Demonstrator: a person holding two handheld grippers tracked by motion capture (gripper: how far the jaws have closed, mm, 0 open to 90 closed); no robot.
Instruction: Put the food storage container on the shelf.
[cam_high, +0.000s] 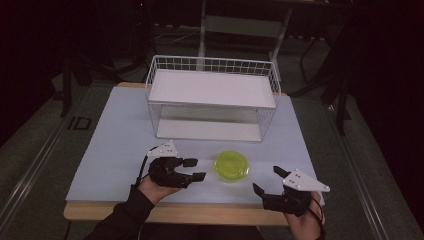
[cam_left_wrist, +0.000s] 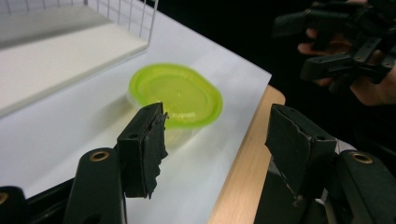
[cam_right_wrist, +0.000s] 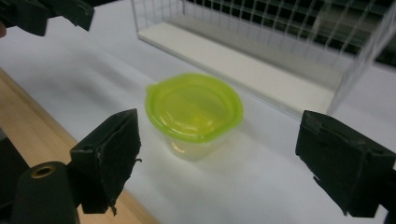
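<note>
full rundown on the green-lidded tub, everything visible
The tub is small and round: a clear, plastic-looking cup under a translucent lime-green lid that has a raised rim and a small tab at one edge. The lid is seated, the cup looks empty, and it stands upright on the white mat, in front of the wire shelf and between the two grippers. Nothing touches it but the mat.
</note>
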